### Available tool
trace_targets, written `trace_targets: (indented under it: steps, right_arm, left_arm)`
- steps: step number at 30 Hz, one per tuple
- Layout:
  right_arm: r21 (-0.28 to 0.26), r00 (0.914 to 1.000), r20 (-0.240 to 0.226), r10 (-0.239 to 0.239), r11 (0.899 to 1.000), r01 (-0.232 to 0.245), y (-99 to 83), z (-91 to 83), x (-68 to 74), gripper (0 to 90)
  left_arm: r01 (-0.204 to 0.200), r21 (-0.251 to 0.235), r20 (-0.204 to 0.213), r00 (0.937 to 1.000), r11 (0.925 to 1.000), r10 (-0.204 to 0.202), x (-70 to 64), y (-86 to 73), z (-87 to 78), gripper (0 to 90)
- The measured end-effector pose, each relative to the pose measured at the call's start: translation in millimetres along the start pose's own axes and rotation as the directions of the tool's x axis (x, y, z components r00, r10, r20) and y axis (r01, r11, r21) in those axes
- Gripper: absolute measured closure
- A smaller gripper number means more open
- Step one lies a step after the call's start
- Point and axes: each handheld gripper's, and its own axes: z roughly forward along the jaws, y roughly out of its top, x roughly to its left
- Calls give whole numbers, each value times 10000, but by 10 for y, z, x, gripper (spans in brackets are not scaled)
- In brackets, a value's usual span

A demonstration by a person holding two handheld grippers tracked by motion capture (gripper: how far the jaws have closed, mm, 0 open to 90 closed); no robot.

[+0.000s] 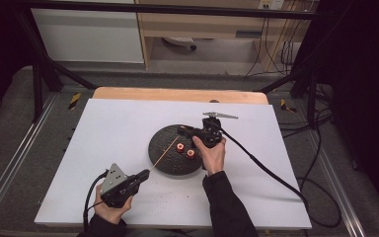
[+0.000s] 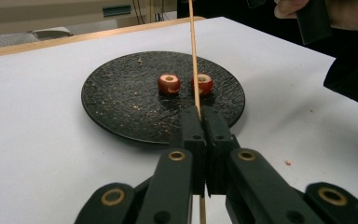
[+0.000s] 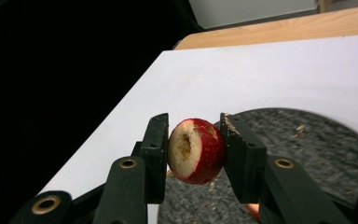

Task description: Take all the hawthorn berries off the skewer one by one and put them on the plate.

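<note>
A black round plate point(image 1: 165, 160) lies mid-table with two small red cored fruits point(image 1: 180, 147) point(image 1: 191, 154) on it. My left gripper point(image 1: 145, 174), near the front of the table, is shut on a thin wooden skewer point(image 1: 164, 153). The skewer slants up over the plate, and its tip ends close to my right gripper point(image 1: 181, 130). In the left gripper view the skewer point(image 2: 195, 56) rises from the shut gripper point(image 2: 204, 112) in front of both fruits point(image 2: 168, 84) point(image 2: 204, 84). My right gripper point(image 3: 193, 120) is shut on a third red cored fruit point(image 3: 198, 150), above the plate point(image 3: 307, 140).
The white tabletop point(image 1: 113, 128) has crumbs scattered near its front. A wooden strip point(image 1: 177, 94) runs along its far edge. The right gripper's black cable point(image 1: 266, 168) trails across the table to the right. Black frame legs and loose cables stand beyond the table.
</note>
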Motion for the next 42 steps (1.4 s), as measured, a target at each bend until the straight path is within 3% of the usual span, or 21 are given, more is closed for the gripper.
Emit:
trace_targets:
  steps: [8,14,18,31,37,42]
  right_arm:
    - [-241,9986,501,140,9996,-128,72,-38,-166,642]
    - [205,9982,597,101,9997,-113,-69,-8,-244,641]
    - [710,9982,545,-265,9972,226,-232,48,-223,641]
    - [2191,9891,509,-1382,9678,1239,-686,226,-176,637]
    - [2494,9840,496,-1709,9562,1534,-780,265,-194,623]
    - [2469,9798,494,-1936,9530,1758,-775,244,-181,575]
  left_arm:
    - [21,-10,-9,10000,10000,-21,12,2,-8,886]
    - [82,-31,-58,9999,10000,-82,32,7,-18,886]
    - [119,-10,-93,9999,9999,-120,39,4,-15,885]
    - [191,160,-111,9998,9997,-190,52,-8,8,885]
    - [224,256,-108,9997,9994,-221,56,-12,21,885]
    - [255,321,-100,9996,9992,-252,61,-13,27,885]
